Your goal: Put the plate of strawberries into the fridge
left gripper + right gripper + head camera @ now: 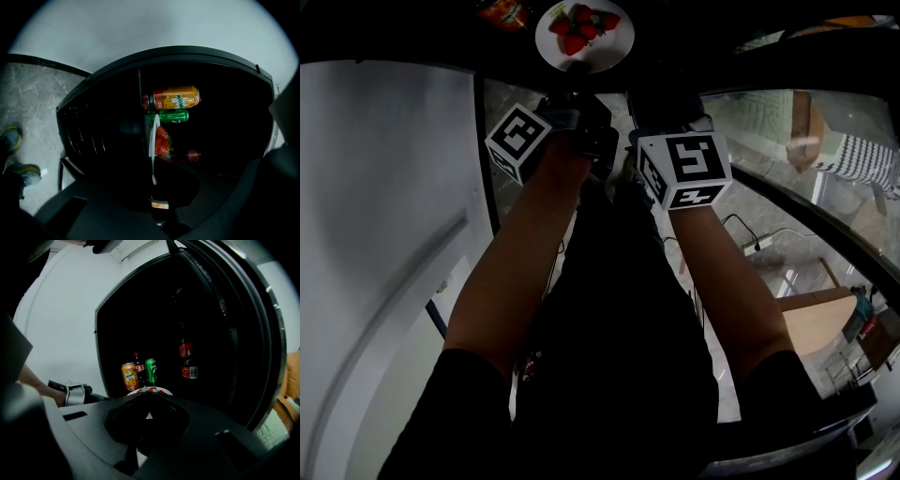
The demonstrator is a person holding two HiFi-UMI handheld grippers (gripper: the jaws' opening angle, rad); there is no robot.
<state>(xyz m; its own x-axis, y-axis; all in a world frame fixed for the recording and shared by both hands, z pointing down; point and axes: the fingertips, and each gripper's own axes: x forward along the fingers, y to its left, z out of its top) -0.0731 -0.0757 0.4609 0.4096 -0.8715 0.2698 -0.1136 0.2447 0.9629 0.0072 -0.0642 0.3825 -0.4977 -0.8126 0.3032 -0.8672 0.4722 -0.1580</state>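
Left hand-held gripper (pixel 153 185) pinches the plate of strawberries (pixel 617 43) by its rim; right hand-held gripper (pixel 146 418) is pressed together beside it. Plate, top centre of head view, appears inside the fridge (pixel 140 324); release apparently remains.

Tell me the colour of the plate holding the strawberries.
The plate is white; head view shows it best.

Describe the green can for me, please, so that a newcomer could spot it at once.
Look into the dark, open fridge, just behind the white plate of strawberries. Two cans stand there with a small dark bottle between them. Seen from the front, the green can is the right-hand one; the orange can stands to its left.
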